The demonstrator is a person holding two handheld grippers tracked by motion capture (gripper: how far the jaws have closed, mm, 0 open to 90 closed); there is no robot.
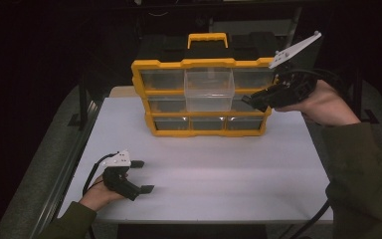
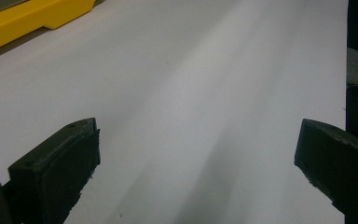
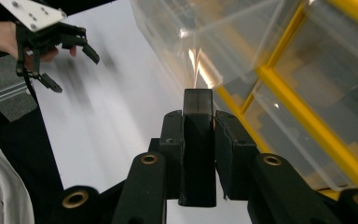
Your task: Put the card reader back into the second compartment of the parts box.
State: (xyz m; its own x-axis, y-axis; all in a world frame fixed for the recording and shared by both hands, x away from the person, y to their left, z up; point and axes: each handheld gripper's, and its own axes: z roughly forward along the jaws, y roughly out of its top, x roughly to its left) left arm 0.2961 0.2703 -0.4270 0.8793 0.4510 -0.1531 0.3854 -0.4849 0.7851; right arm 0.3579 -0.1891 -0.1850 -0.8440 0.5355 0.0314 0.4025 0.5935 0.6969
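right claw [image 3: 198, 109] is pinched tight on a dark flat tab, held at the right end of the yellow organizer [image 1: 149, 67], beside the clear drawer [image 1: 209, 88] that sticks out of the middle of the top row. whether that tab is the drawer's own handle or a loose piece is hard to tell from here. the organizer stands upright at the far side of the white surface [image 1: 204, 174]. left claw [image 1: 140, 177] sits low at the near left corner, jaws spread wide, nothing between them, well apart from the organizer.

to do this well, i'd say keep the pinch firm and square on the tab, move in line with the drawer's slot rather than sideways, and bring the idle left claw over to steady the yellow frame so the case doesn't tip or slide.

the drawers look empty but glare on the clear plastic blurs that. the room behind the case is dark, and the black block under the yellow handle [image 1: 208, 38] is hard to make out.
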